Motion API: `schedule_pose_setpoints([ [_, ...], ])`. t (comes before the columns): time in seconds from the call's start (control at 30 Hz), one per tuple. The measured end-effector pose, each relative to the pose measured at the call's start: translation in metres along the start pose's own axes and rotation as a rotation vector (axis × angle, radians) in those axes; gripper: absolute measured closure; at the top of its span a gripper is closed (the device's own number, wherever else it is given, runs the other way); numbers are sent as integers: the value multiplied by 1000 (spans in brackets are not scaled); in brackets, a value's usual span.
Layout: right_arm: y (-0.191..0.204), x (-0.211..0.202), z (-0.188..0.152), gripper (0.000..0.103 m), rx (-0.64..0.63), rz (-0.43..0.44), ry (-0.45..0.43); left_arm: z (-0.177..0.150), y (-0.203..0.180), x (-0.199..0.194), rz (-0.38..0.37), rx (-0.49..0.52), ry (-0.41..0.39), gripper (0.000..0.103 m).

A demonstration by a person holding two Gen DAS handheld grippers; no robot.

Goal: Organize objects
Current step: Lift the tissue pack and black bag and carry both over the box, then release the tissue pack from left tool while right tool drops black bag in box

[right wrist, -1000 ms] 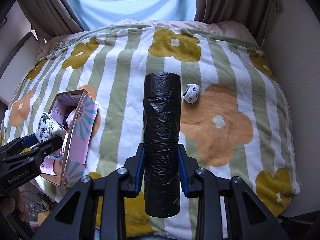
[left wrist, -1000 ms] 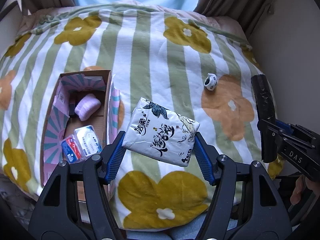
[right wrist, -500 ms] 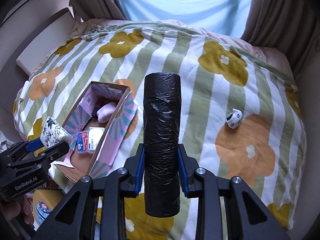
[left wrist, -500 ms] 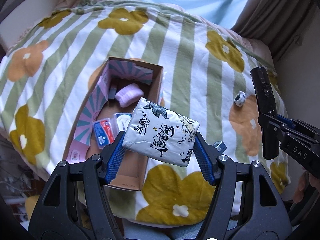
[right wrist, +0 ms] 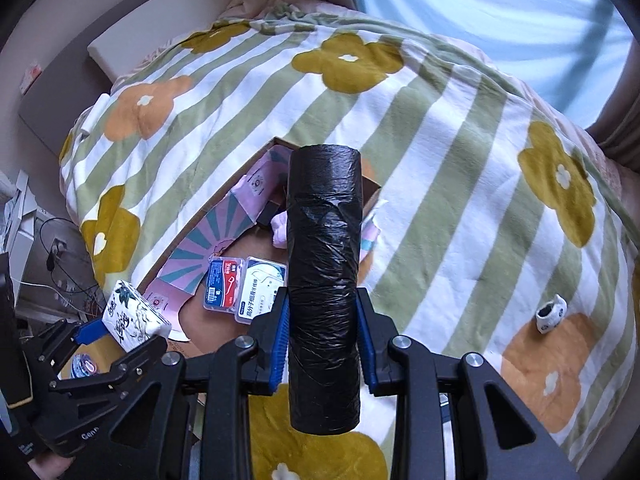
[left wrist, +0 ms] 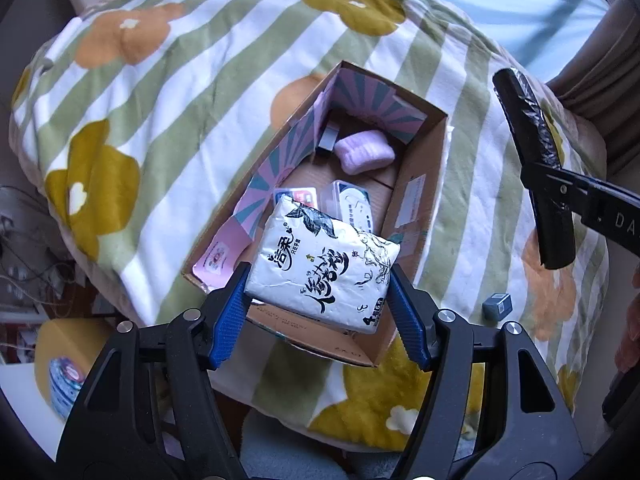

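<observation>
My left gripper (left wrist: 320, 300) is shut on a white tissue pack (left wrist: 324, 268) with black print and holds it above the near end of an open cardboard box (left wrist: 416, 188) on the bed. The box holds a lilac pouch (left wrist: 364, 152) and two small plastic cases (left wrist: 352, 204). My right gripper (right wrist: 322, 320) is shut on a black roll of bin bags (right wrist: 324, 264), held above the box (right wrist: 208, 240). The roll also shows in the left wrist view (left wrist: 532, 160), to the right of the box. The tissue pack shows in the right wrist view (right wrist: 136, 316) at the lower left.
A striped flowered blanket (left wrist: 180, 92) covers the bed. A small black-and-white ball (right wrist: 552, 314) lies on it at the right. A small grey cube (left wrist: 496, 306) lies right of the box. Floor clutter and cables sit beyond the bed's left edge (right wrist: 60, 264).
Both grippers have moved left, over the cardboard box, each still holding its object. The box now lies directly under the tissue pack and the black roll.
</observation>
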State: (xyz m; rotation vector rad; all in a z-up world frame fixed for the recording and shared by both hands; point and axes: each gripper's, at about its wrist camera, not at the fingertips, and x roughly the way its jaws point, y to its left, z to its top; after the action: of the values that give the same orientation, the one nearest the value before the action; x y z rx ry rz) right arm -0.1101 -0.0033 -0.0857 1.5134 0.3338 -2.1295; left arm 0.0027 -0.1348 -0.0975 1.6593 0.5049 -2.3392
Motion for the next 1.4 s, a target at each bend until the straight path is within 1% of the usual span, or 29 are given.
schedule_pose_setpoints([
  [0.3,25,85,39,75,-79,49,106,2,8,56,35,-37,90,40],
  [0.43,31,125,45,75,-105,70,155,1,8,80,41,-41,123,40],
  [0.53,34,145,47,75,-134,87,179,1,8,93,42,-36,145,40],
  [0.8,38,162,48,75,-217,85,222,3,9,108,62,-33,161,40],
  [0.93,41,165,47,75,-250,93,227,7,8,109,80,-22,160,40],
  [1.0,44,165,46,74,-277,81,213,7,7,109,72,-22,163,40],
  [1.03,45,164,46,69,-291,83,202,8,7,109,73,-26,163,37],
  [1.07,45,162,46,59,-299,87,196,8,7,108,71,-32,166,35],
  [1.1,45,160,46,33,-300,85,189,8,7,108,62,-40,173,23],
  [1.13,44,157,47,13,-295,86,174,8,7,107,57,-47,174,2],
  [1.2,41,152,49,11,-274,93,149,8,4,102,56,-40,151,0],
  [1.23,39,151,51,11,-261,93,147,7,2,101,43,-38,146,0],
  [1.4,37,147,51,11,-239,89,141,4,-1,100,40,-33,153,0],
])
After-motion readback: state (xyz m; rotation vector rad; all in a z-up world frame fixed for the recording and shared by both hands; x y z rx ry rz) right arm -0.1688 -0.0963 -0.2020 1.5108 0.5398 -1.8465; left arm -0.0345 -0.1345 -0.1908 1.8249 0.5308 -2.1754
